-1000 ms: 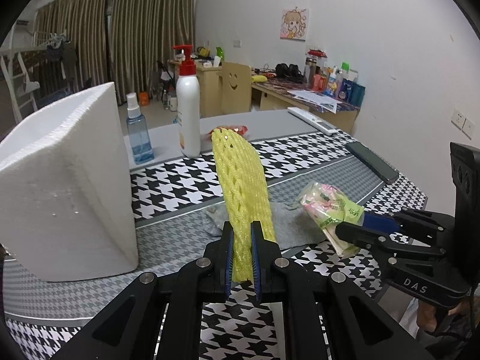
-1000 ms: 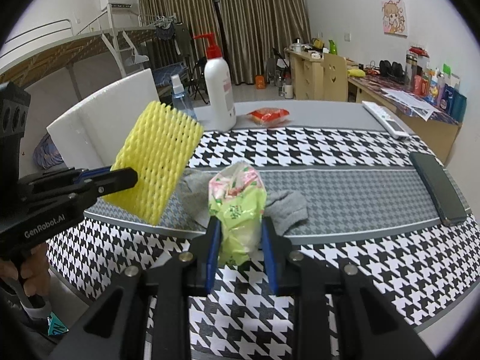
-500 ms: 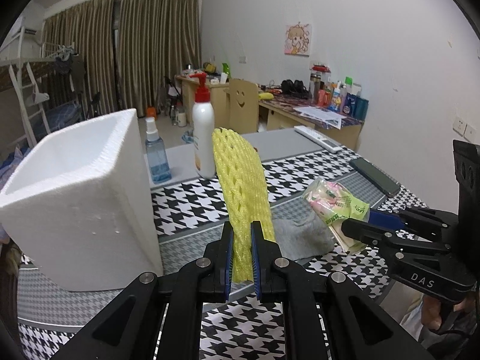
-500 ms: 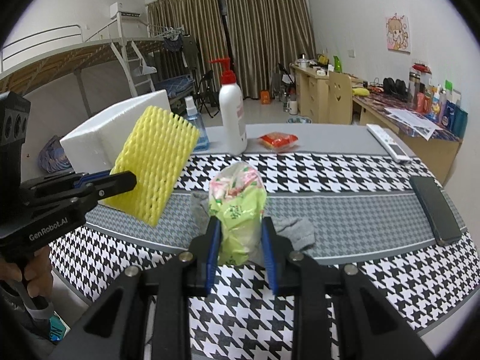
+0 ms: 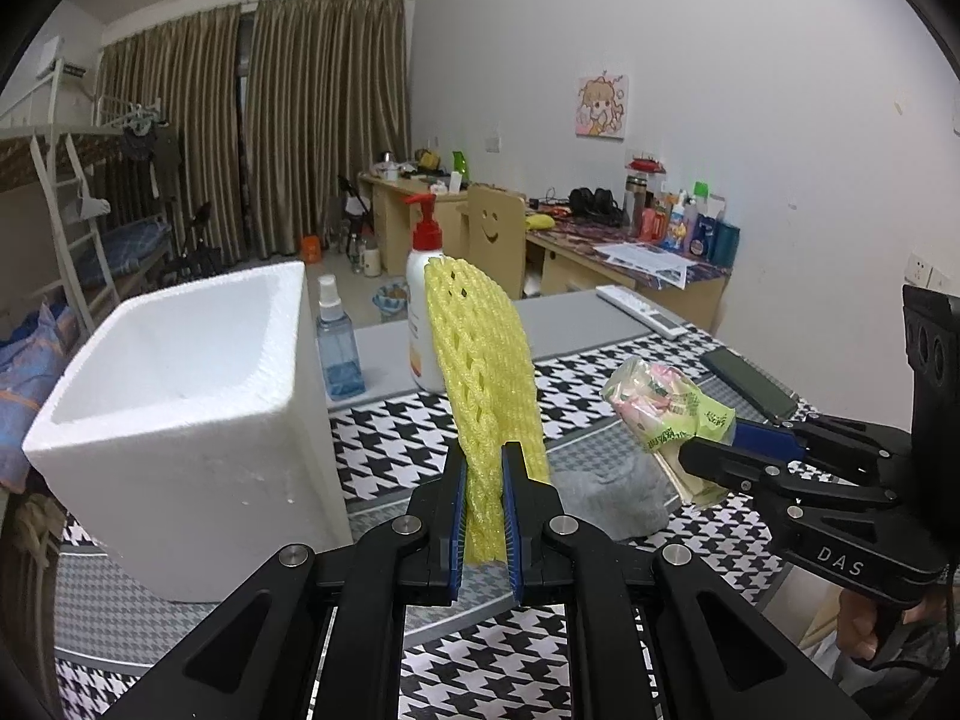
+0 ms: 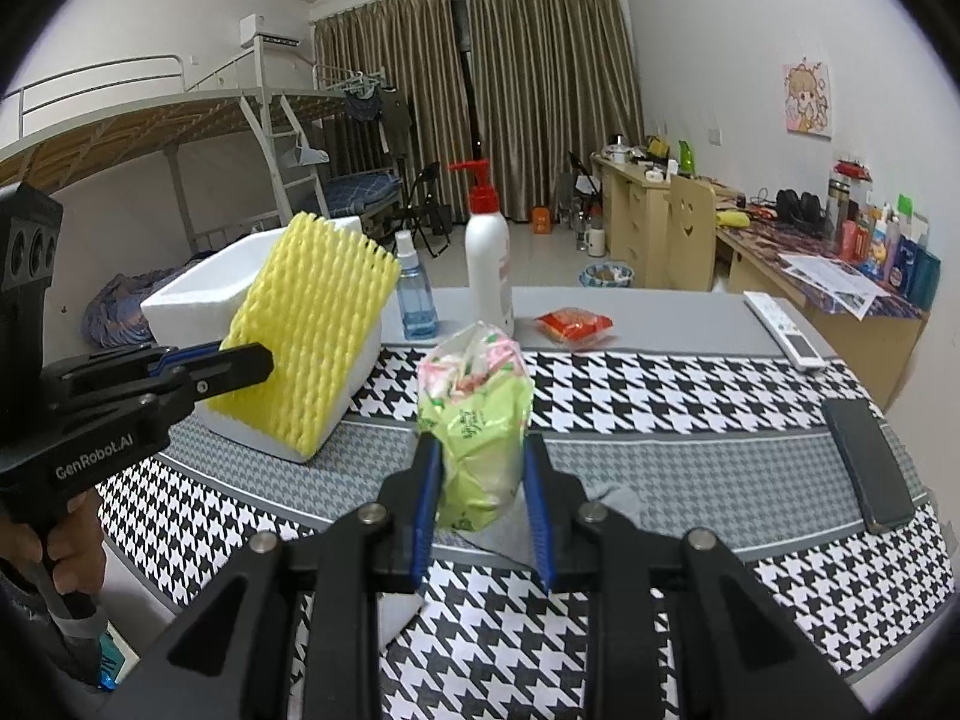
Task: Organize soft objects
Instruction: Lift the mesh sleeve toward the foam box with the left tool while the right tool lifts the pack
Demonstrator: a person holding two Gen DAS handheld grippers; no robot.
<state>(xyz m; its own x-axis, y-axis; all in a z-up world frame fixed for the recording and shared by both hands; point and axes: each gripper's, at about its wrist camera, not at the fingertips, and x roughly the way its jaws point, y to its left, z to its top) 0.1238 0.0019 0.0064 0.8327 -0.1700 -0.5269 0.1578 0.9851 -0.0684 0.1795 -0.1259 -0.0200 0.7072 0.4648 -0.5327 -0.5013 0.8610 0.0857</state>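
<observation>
Where houndstooth tablecloth (image 6: 690, 384) covers the table, left tool (image 5: 483, 516) pinching yellow foam net (image 5: 480, 360), right tool (image 6: 483, 510) pinching snack bag (image 6: 480, 414), curtained bedroom.

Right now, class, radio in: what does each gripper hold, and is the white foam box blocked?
Left gripper shut on yellow foam net. Right gripper shut on candy bag. Foam box open-topped, nothing over it. Grey cloth on table.

Things around the foam box (image 5: 180, 420) on the bench (image 5: 600, 324)
Spray bottle (image 5: 337, 342) and pump bottle (image 5: 423, 312) behind-right of it; sock (image 5: 612, 498) right.
</observation>
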